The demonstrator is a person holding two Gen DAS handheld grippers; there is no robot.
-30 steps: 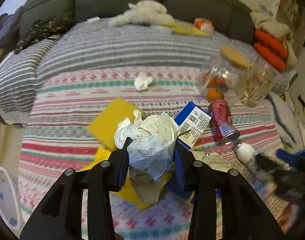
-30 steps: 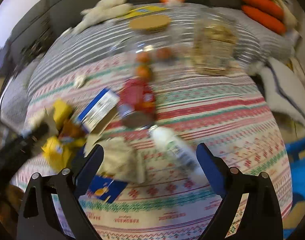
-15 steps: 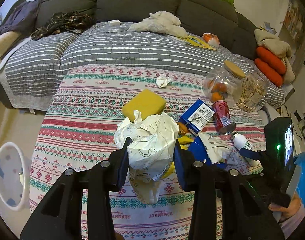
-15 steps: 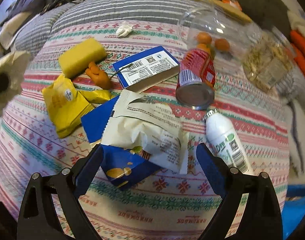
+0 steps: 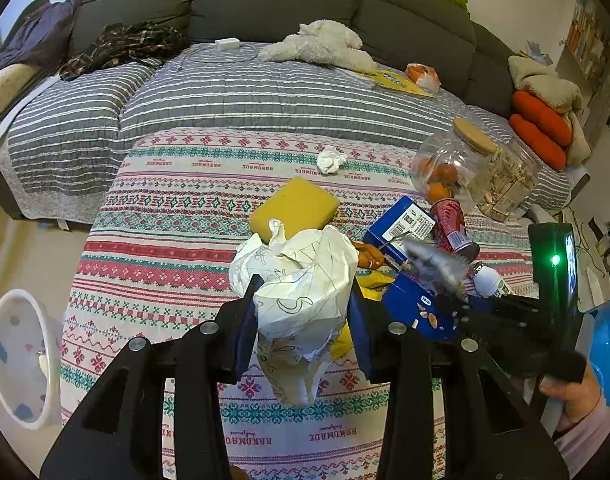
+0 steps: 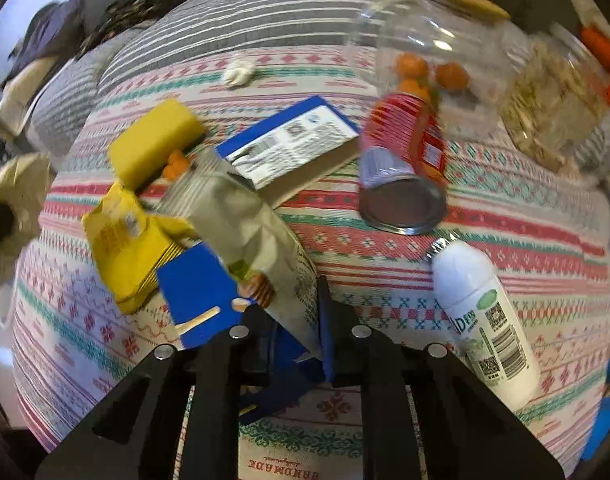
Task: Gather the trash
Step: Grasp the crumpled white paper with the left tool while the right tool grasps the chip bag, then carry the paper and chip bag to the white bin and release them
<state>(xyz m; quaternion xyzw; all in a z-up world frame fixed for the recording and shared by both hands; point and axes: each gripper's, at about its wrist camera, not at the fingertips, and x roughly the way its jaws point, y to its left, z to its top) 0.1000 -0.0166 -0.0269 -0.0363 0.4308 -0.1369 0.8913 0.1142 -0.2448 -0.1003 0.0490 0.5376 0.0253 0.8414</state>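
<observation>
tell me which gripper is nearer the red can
Right. The right gripper, shut on a snack wrapper, sits just below-left of the red can; the left gripper, holding crumpled paper, is farther off.

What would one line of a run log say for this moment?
task: collect trash | left gripper: shut on crumpled paper | right gripper: shut on snack wrapper | red can, white bottle: on blanket

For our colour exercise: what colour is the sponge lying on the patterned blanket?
Yellow. The sponge shows best in the left wrist view.
</observation>
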